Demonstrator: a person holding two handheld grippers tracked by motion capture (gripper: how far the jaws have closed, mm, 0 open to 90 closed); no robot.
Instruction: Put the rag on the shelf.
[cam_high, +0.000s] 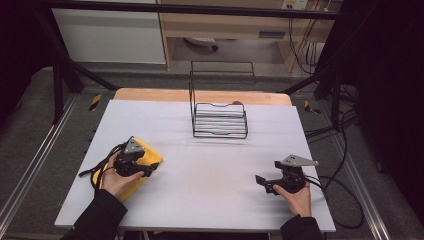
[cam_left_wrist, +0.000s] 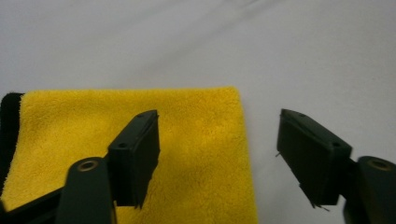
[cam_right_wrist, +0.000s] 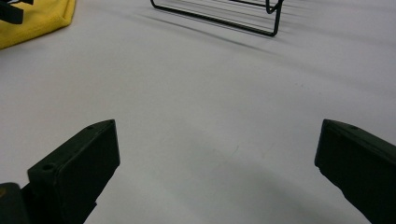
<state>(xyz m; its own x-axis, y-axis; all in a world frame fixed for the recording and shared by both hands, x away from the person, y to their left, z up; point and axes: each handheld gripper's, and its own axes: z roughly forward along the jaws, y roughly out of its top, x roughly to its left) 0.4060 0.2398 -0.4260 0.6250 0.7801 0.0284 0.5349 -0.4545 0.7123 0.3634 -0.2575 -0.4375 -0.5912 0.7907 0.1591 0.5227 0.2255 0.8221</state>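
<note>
On grey table (cam_high: 210, 175), at eight o'clock, left gripper (cam_left_wrist: 217, 158) straddling yellow cloth's (cam_left_wrist: 187, 140) edge, jaws apart, ungripped; right gripper (cam_right_wrist: 217, 172) at four o'clock, jaws wide, idle; wire rack (cam_high: 220, 120) unused, work barely begun.

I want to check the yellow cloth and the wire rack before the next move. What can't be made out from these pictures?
- Yellow cloth: in the high view the left gripper and hand cover most of it; the left gripper view cuts off its near part.
- Wire rack: the right gripper view's top edge cuts it off.
- Small object behind the rack: too small to identify in the high view.
</note>
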